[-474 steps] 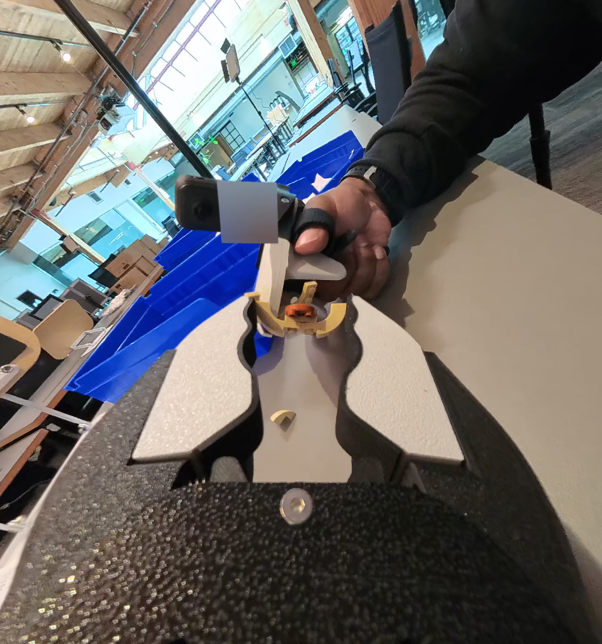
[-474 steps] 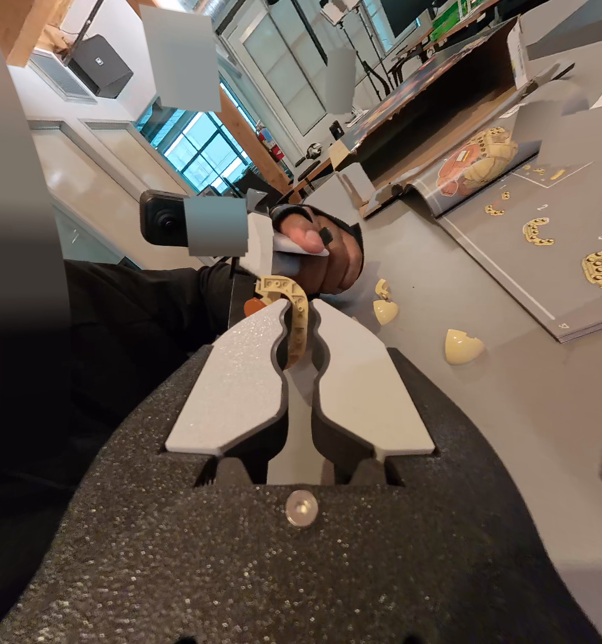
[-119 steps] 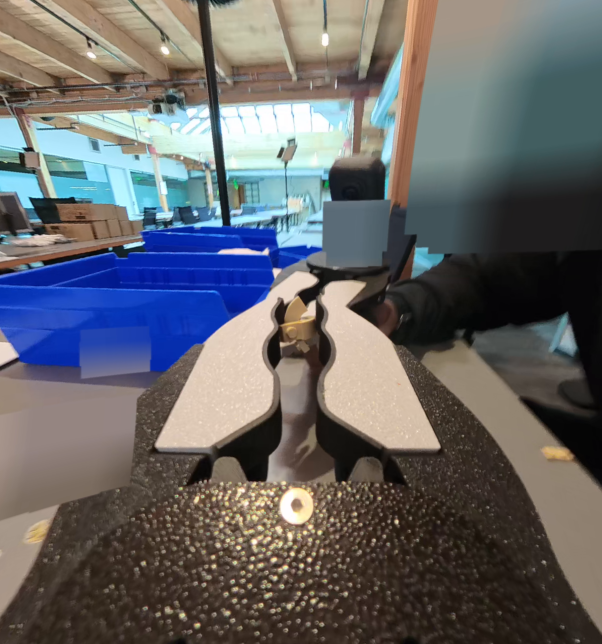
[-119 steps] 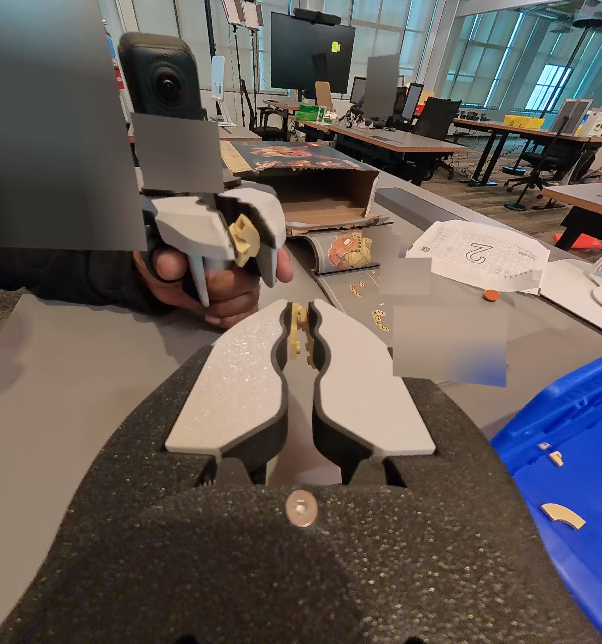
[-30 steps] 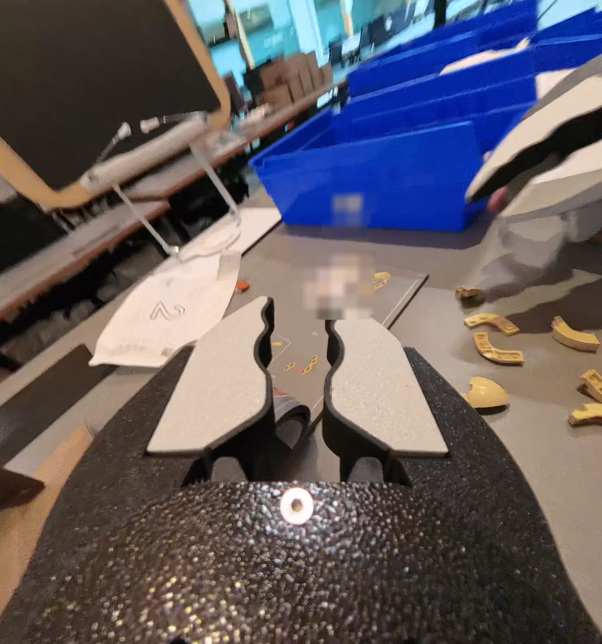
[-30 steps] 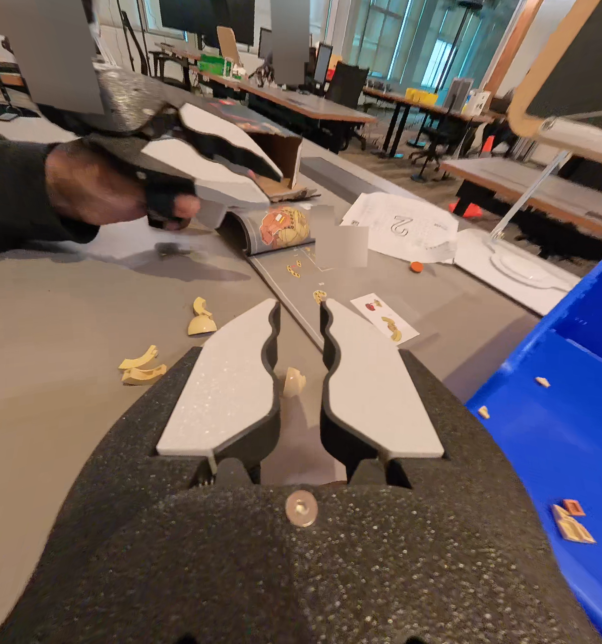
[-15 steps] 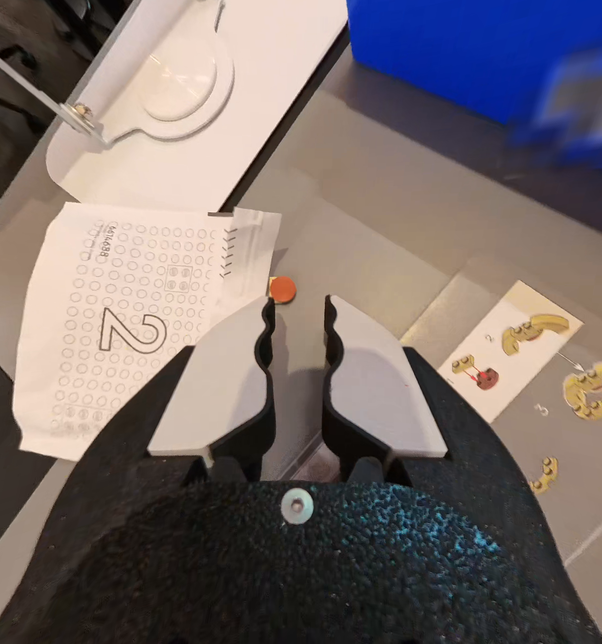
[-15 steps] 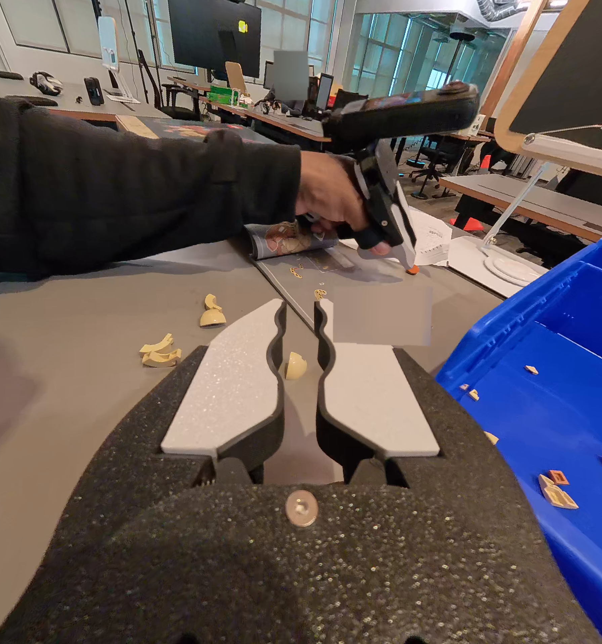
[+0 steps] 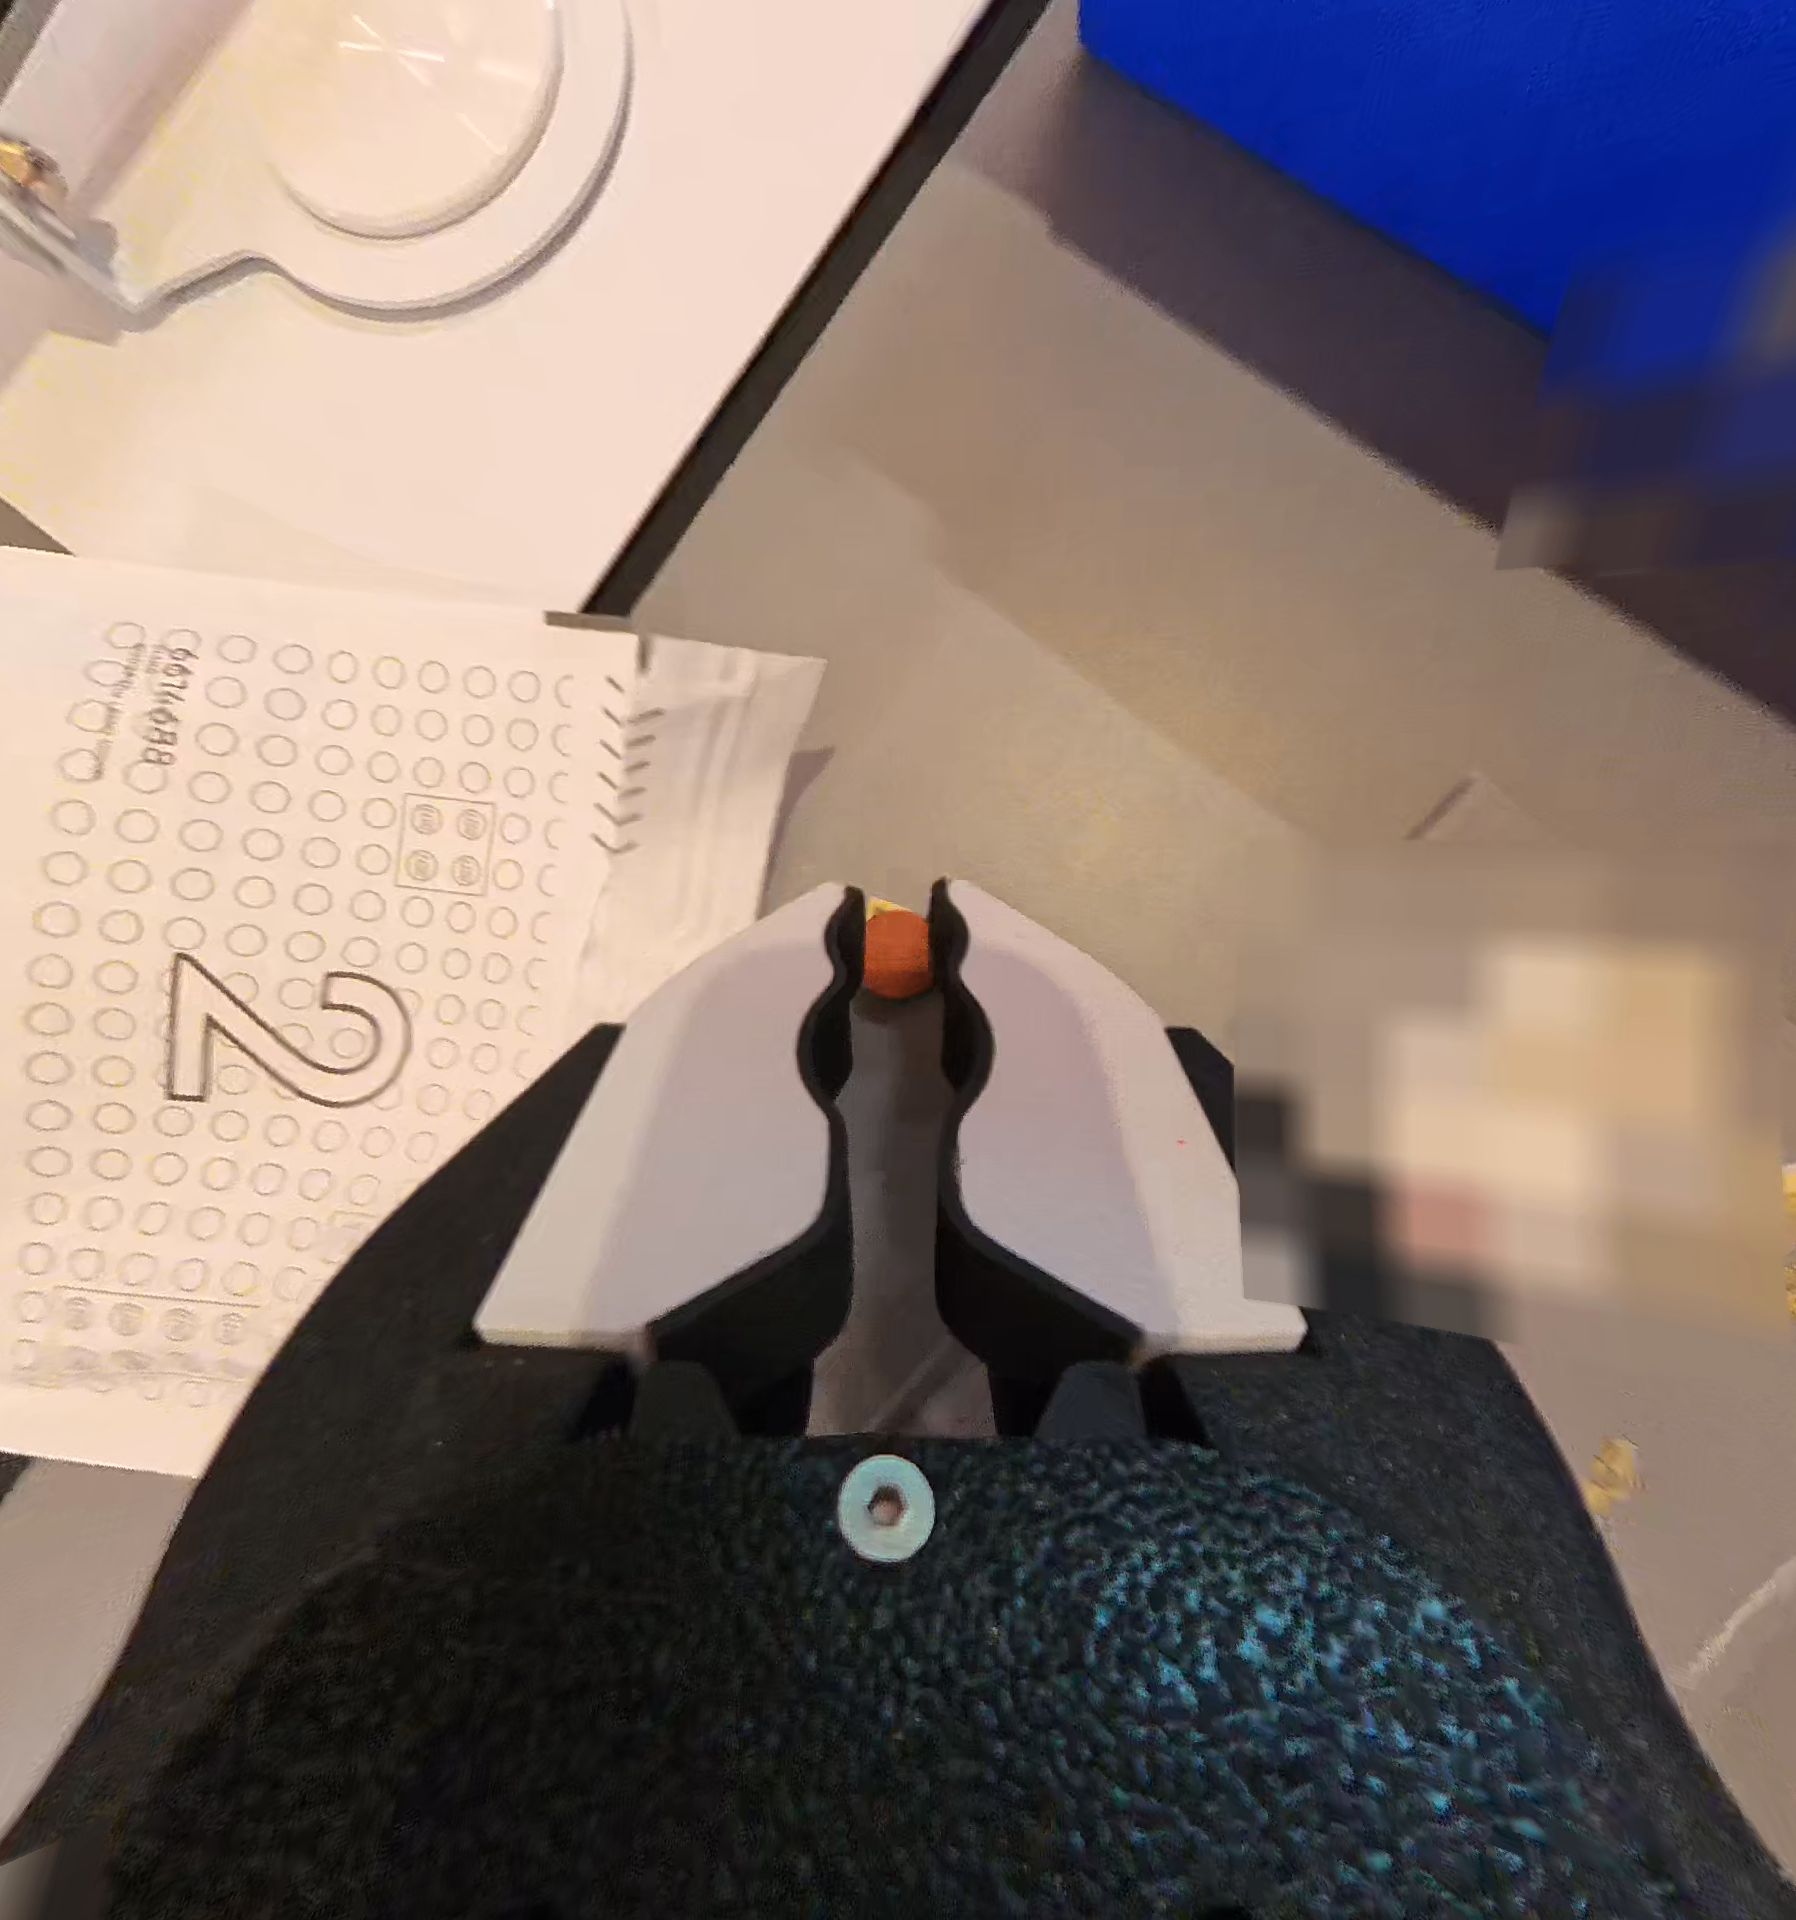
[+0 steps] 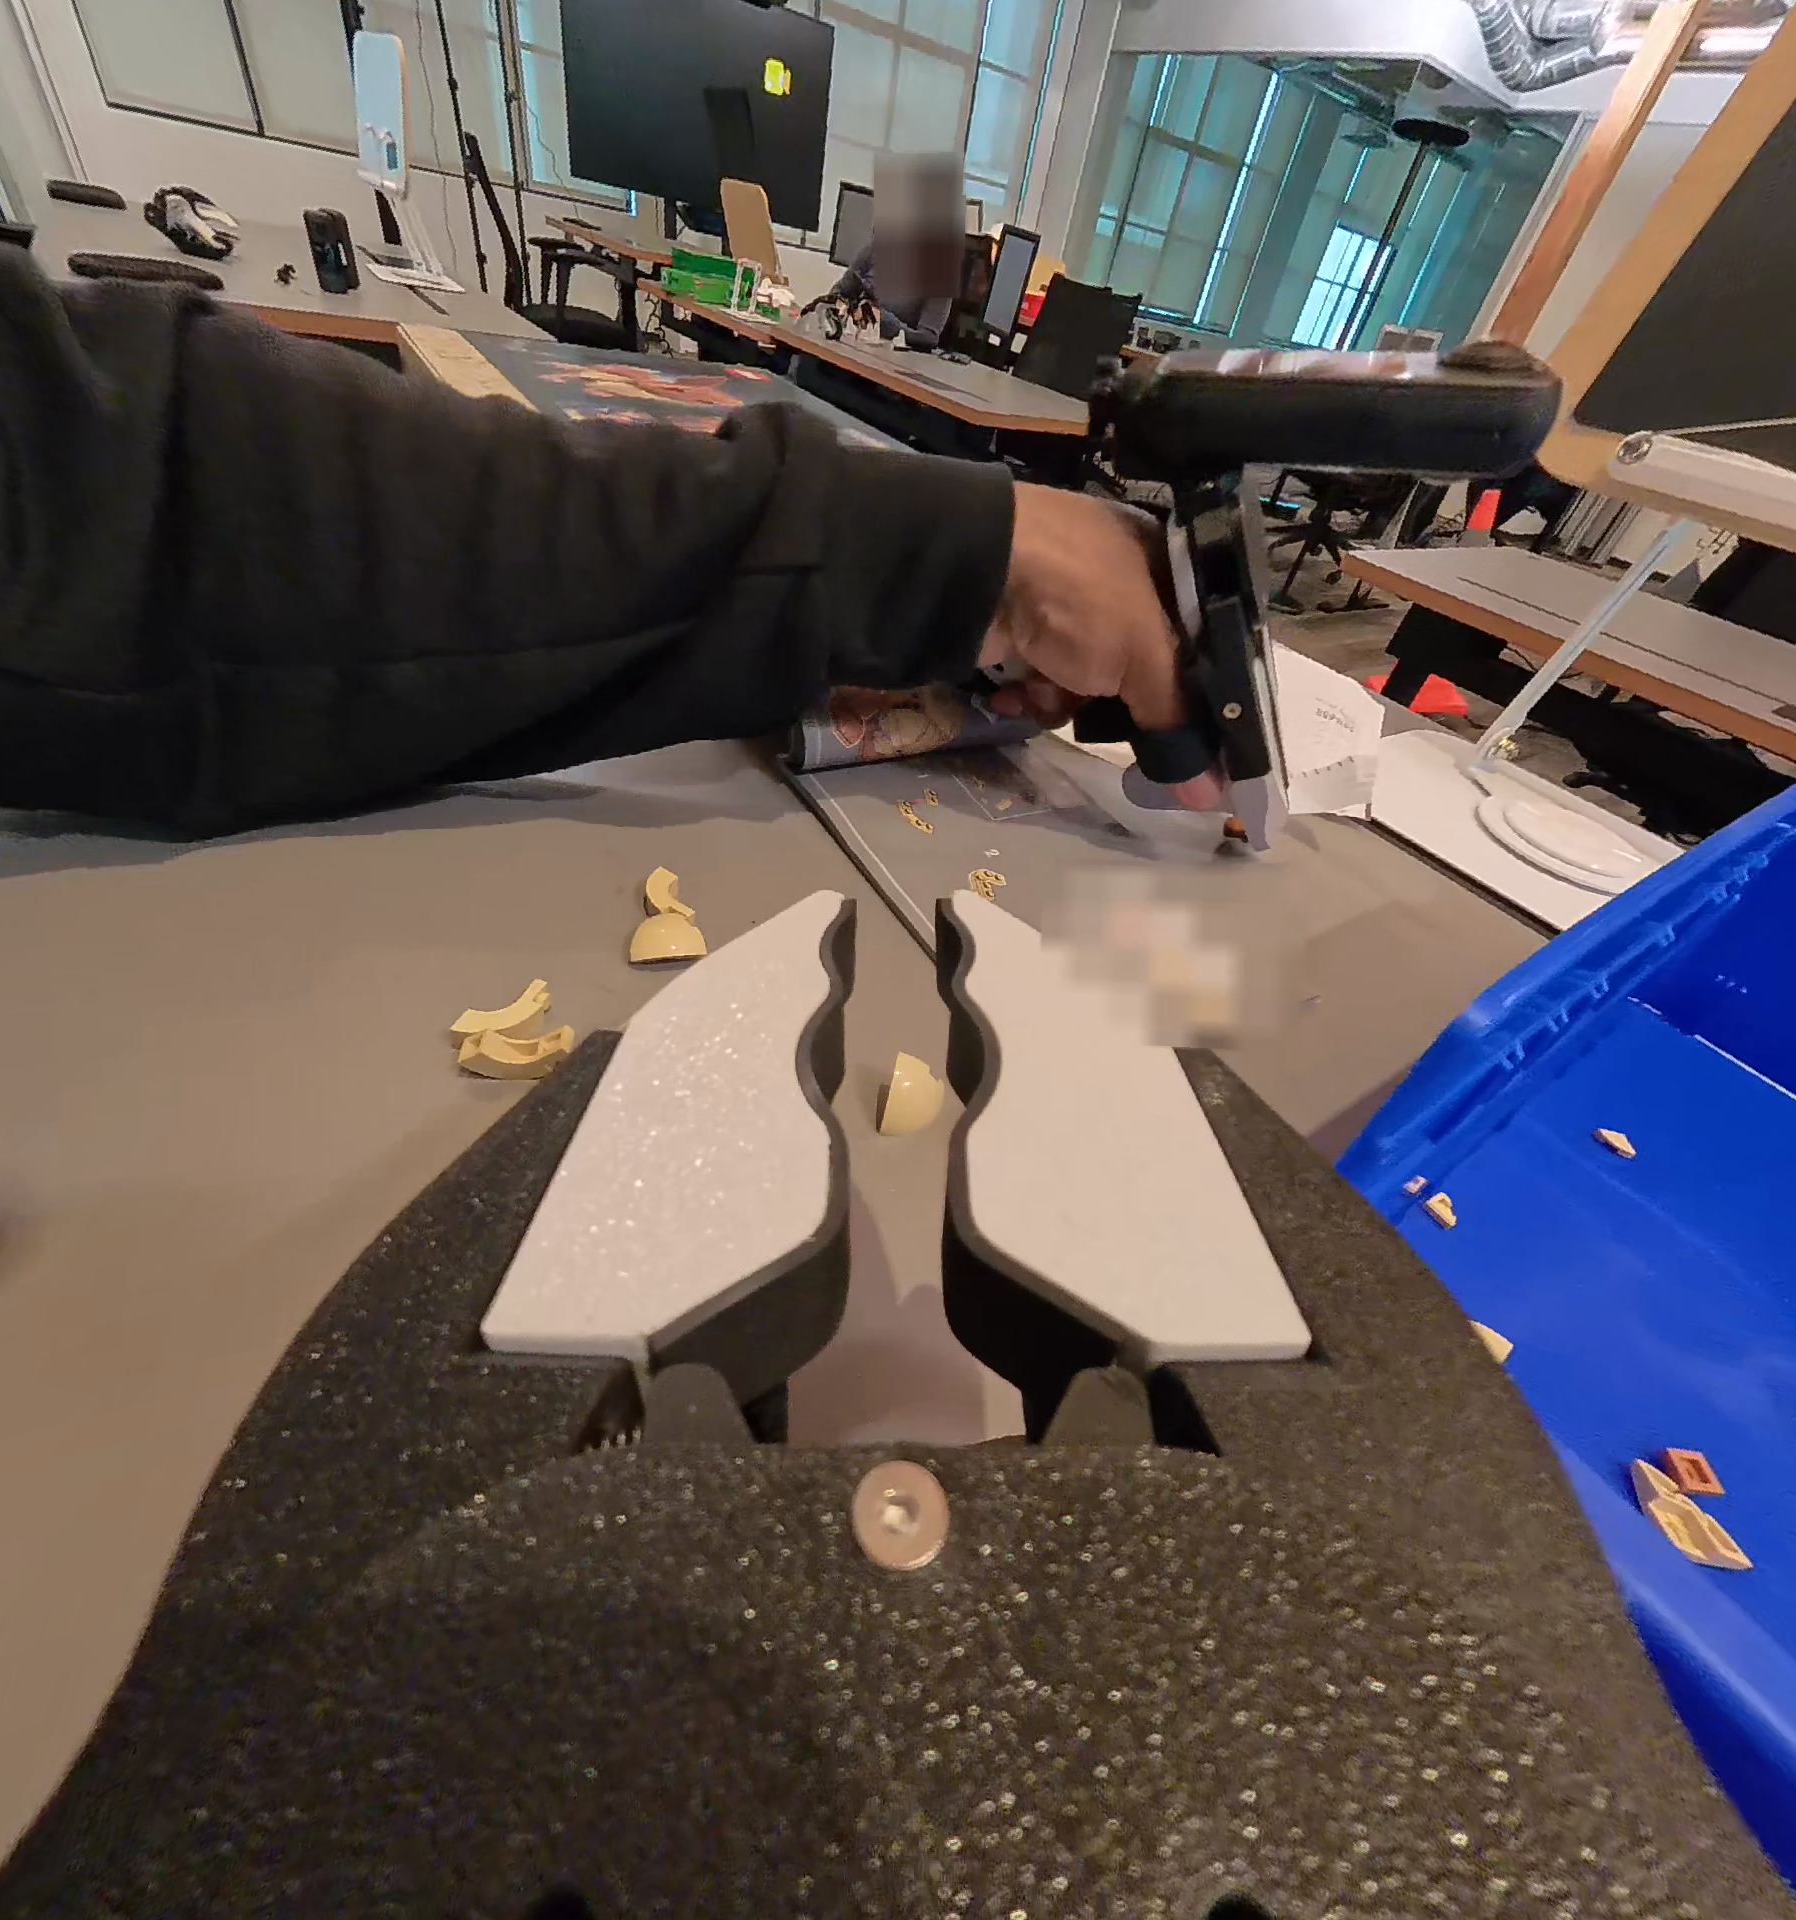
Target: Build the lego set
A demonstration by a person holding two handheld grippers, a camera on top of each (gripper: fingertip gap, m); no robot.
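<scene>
In the left wrist view my left gripper points down at the grey table. It is shut on a small round orange piece, and both fingertips press its sides. The right wrist view shows this gripper far off, tips at the table with the orange piece between them. My right gripper hovers over the table with its jaws a little apart and nothing in them. A tan dome piece lies on the table below, seen between the fingers and not touched.
A white paper bag and a white lamp base lie left of the left gripper. An open booklet, tan curved pieces and another dome are on the table. A blue bin stands at right. A black sleeve crosses the view.
My left gripper came down over the orange piece and its jaws closed on it. My right gripper hardly moved and its jaws narrowed slightly on nothing.
</scene>
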